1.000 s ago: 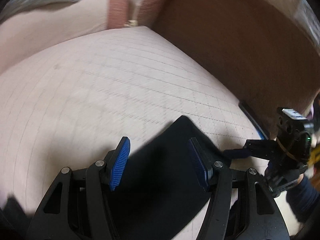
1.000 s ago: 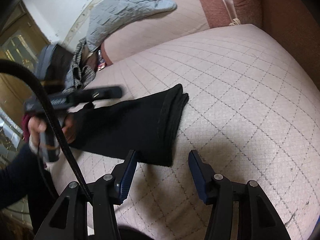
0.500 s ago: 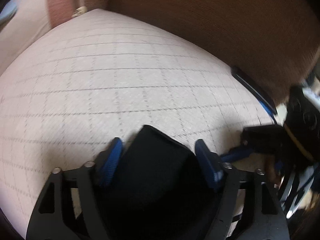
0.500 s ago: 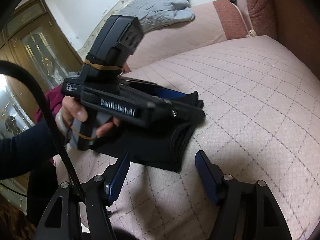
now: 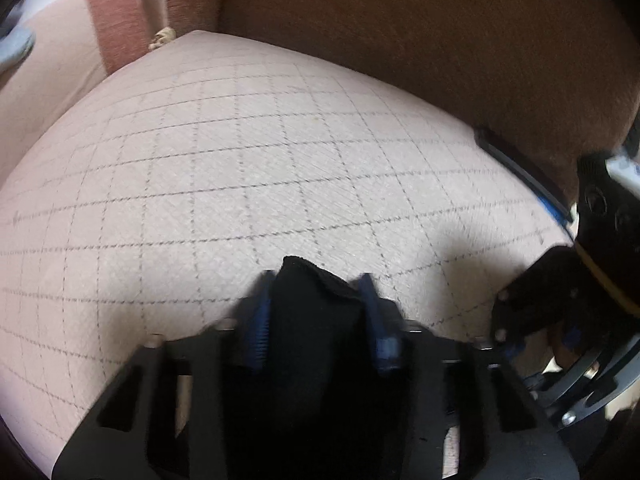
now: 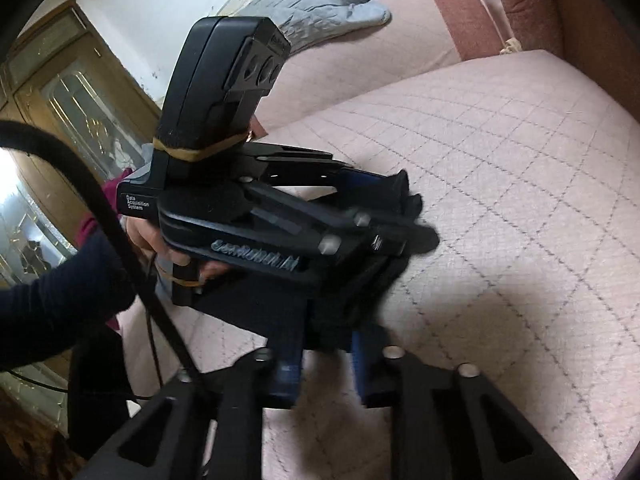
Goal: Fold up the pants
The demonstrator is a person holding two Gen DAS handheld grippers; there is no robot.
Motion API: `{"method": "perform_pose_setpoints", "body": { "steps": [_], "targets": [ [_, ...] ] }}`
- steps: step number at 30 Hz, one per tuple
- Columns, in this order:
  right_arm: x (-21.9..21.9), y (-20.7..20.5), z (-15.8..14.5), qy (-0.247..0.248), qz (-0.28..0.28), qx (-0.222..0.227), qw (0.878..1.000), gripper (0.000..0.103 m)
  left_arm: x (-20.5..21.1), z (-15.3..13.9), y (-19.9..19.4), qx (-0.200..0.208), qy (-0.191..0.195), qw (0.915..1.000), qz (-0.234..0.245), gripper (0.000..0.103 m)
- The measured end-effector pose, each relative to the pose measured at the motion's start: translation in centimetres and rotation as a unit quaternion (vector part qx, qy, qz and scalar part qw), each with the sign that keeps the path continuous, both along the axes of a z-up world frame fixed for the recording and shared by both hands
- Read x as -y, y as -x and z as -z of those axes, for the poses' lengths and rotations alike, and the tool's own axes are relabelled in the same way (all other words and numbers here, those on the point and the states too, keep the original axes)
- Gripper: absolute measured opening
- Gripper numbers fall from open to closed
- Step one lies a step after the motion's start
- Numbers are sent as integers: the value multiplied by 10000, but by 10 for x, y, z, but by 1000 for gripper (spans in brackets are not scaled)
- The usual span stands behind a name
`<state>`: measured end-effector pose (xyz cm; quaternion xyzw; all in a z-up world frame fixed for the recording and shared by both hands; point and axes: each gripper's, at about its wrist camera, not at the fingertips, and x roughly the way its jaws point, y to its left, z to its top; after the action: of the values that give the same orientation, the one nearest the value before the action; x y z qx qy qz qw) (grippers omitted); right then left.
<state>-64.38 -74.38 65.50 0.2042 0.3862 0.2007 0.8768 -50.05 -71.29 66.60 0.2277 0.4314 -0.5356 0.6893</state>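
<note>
The black pants [image 5: 316, 320] lie folded on the pink quilted sofa seat [image 5: 240, 168]. My left gripper [image 5: 318, 316] is shut on the folded end of the pants, with black cloth bunched between its blue pads. In the right wrist view the left gripper [image 6: 400, 216] crosses the frame and covers most of the pants [image 6: 256, 304]. My right gripper [image 6: 326, 356] has closed on the near edge of the pants, with cloth between its blue pads. The right gripper also shows at the right edge of the left wrist view [image 5: 540, 332].
A brown sofa back [image 5: 440, 24] runs behind the seat. A dark flat object with a blue edge [image 5: 520, 172] lies at the seat's right rim. A grey blanket [image 6: 312, 4] lies on the far armrest. A wooden glass door [image 6: 80, 120] stands at the left.
Both grippers went from open to closed on the pants. The left gripper moved forward over the folded end, and the right gripper came up against the pants' near edge.
</note>
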Motion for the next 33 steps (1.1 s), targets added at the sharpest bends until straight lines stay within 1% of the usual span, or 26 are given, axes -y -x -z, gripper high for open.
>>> {"method": "perform_pose_setpoints", "body": {
  "steps": [1, 4, 8, 11, 15, 18, 20, 22, 24, 26, 27, 28, 29, 30, 31, 32, 33],
  "targets": [
    [-3, 1, -3, 102, 7, 41, 9999, 14, -1, -1, -1, -67, 39, 10000, -59, 25],
    [-9, 0, -12, 248, 13, 58, 9997, 12, -8, -6, 0, -133, 154, 9997, -137, 16],
    [-20, 2, -37, 341, -11, 240, 9991, 11, -35, -32, 2, -210, 528, 9980, -278, 15],
    [-40, 1, -63, 498, -141, 465, 9976, 11, -62, -60, 2, -176, 875, 9950, -448, 15],
    [-73, -5, -98, 536, -418, 840, 9941, 11, -120, -98, -2, -77, 1346, 9874, -830, 14],
    [-108, -15, -117, 474, -791, 1077, 9899, 11, -176, -117, -8, 6, 1573, 9789, -1303, 14],
    [-140, -26, -119, 416, -1049, 1177, 9866, 11, -223, -119, -12, 92, 1637, 9694, -1828, 14],
    [-170, -42, -114, 323, -1272, 1173, 9844, 11, -264, -114, -20, 22, 1596, 9576, -2398, 14],
    [-209, -63, -94, 130, -1516, 987, 9834, 11, -306, -103, -26, -20, 1492, 9393, -3090, 18],
    [-242, -84, -72, 45, -1653, 686, 9838, 11, -350, -87, -30, -236, 1467, 9172, -3698, 30],
    [-258, -95, -54, -22, -1647, 434, 9854, 12, -367, -80, -30, -370, 1511, 9056, -3946, 45],
    [-273, -107, -36, -73, -1649, 111, 9862, 13, -385, -74, -28, -513, 1623, 8915, -4198, 57],
    [-284, -115, -21, -55, -1678, -246, 9855, 15, -398, -67, -26, -621, 1757, 8788, -4392, 60],
    [-286, -118, -17, -57, -1652, -383, 9855, 16, -409, -63, -22, -708, 1862, 8693, -4523, 61],
    [-281, -114, -23, -237, -1580, -299, 9867, 19, -415, -61, -18, -736, 1855, 8670, -4566, 61],
    [-274, -110, -31, -420, -1577, -197, 9864, 26, -421, -60, -14, -726, 1828, 8673, -4573, 61],
    [-262, -103, -43, -641, -1548, -58, 9858, 40, -423, -59, -9, -697, 1813, 8685, -4561, 61]
  ]
}}
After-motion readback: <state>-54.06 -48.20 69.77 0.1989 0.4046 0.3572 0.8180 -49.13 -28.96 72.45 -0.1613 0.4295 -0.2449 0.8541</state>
